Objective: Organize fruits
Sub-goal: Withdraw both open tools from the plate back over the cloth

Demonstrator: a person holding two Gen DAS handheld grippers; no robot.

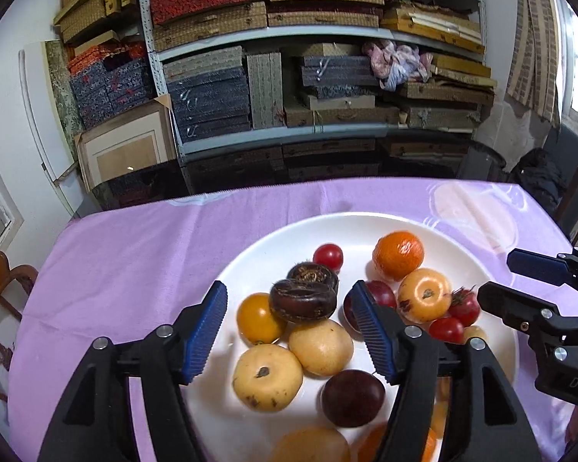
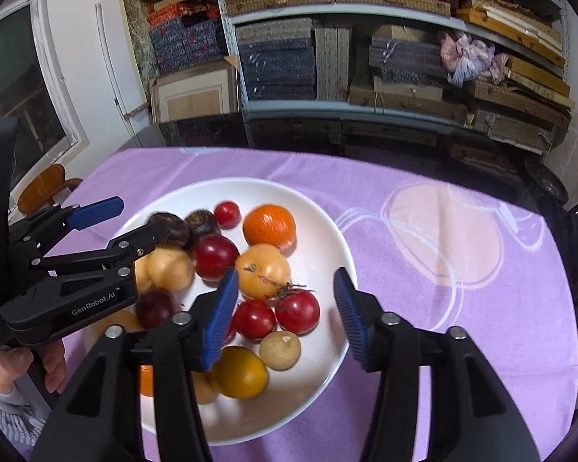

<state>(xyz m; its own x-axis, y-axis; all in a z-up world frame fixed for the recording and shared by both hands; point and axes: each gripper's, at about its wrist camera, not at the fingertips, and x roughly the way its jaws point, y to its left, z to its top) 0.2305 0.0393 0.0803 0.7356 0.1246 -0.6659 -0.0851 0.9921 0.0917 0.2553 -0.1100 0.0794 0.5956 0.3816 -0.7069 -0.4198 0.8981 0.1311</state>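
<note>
Left wrist view looks down on a white plate (image 1: 424,227) piled with fruit, set on a table under a lilac tablecloth (image 1: 135,254) and lying toward the cloth's near edge. The left gripper (image 1: 291,308) hovers over the pile with its blue-padded jaws spread and nothing pinched; two dark brown fruits (image 1: 304,296) and a yellow tomato (image 1: 258,319) lie below the gap. An orange (image 1: 399,255) sits toward the plate's far rim, with a small red cherry tomato (image 1: 328,257) to its left. Pale yellow round fruits (image 1: 267,377) and a dark plum (image 1: 352,398) lie nearer the plate's near rim.

From the right wrist view, the right gripper (image 2: 285,292) also stands with its jaws apart, gripping nothing, above a stemmed red tomato (image 2: 297,311) and a second red tomato (image 2: 255,319). A small tan fruit (image 2: 280,350) rests close to the plate's near rim. A hand (image 2: 31,365) holds the left gripper at the left edge of this view. Shelves (image 2: 366,107) stacked with boxes stand beyond the table's far edge.
</note>
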